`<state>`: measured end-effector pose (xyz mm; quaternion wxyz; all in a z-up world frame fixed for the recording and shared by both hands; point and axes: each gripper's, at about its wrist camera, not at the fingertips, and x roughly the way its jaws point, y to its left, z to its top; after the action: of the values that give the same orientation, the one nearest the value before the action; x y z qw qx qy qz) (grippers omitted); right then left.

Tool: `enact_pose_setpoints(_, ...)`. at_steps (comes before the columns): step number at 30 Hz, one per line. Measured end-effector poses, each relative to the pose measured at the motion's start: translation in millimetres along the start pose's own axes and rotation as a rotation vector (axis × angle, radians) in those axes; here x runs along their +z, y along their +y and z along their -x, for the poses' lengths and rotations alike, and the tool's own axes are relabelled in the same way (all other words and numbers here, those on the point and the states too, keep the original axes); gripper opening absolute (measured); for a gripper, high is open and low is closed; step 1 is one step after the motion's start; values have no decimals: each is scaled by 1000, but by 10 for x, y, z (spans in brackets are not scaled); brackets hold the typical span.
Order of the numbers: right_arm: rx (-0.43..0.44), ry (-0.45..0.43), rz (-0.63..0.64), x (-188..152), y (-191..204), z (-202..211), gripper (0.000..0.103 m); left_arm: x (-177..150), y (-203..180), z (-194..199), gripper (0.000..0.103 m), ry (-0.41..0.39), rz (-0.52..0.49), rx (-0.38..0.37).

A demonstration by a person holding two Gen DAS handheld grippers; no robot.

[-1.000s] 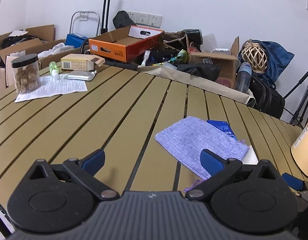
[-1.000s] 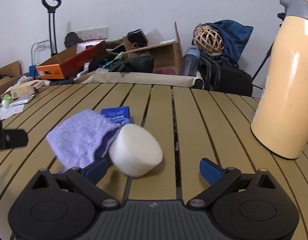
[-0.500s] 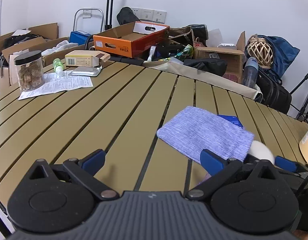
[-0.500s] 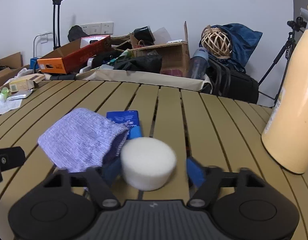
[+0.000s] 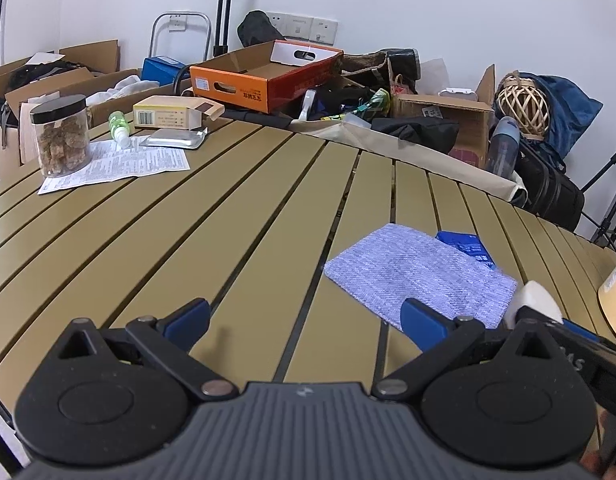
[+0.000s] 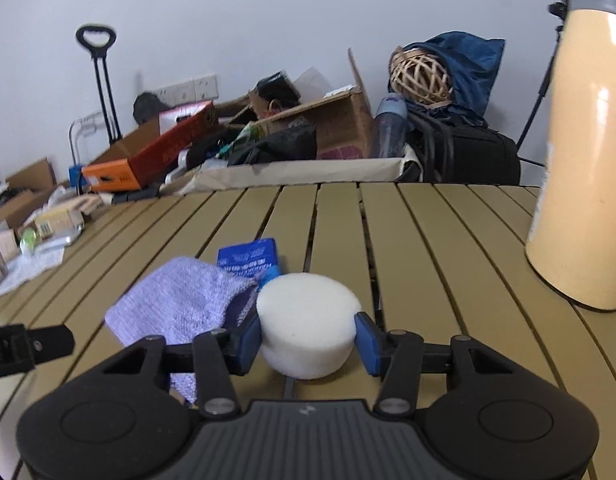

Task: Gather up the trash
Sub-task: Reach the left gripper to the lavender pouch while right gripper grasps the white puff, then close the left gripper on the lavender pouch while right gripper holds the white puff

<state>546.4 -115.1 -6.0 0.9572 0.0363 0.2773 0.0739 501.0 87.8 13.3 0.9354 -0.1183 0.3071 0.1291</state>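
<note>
A white foam disc sits between the blue pads of my right gripper. Its jaws are closing and both pads press the disc's sides, just above the slatted tan table. A purple knitted cloth lies to the disc's left, partly over a blue packet. In the left wrist view the cloth and the packet lie ahead to the right, and the disc peeks out behind the cloth. My left gripper hovers open over bare slats with nothing between its fingers.
A tall cream thermos stands on the table at the right. At the far left are a jar, a printed sheet, a yellow carton and a silver pouch. Boxes and bags crowd the floor beyond the table's far edge.
My right gripper's jaws went from wide apart to pressing on the foam disc. The disc, which leaned against the cloth, now sits flat side up. The left gripper stayed open.
</note>
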Motion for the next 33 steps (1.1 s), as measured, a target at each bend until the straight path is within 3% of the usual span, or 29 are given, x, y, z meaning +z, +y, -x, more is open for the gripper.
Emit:
enact_pose_setpoints(18, -98, -133, -156, -245, -491, 730, 48, -67, -230, 55, 103, -17, -27, -40)
enact_pose_setpoints(33, -147, -157, -236, -323, -1188, 937, 48, -294, -692, 51, 103, -46, -123, -49)
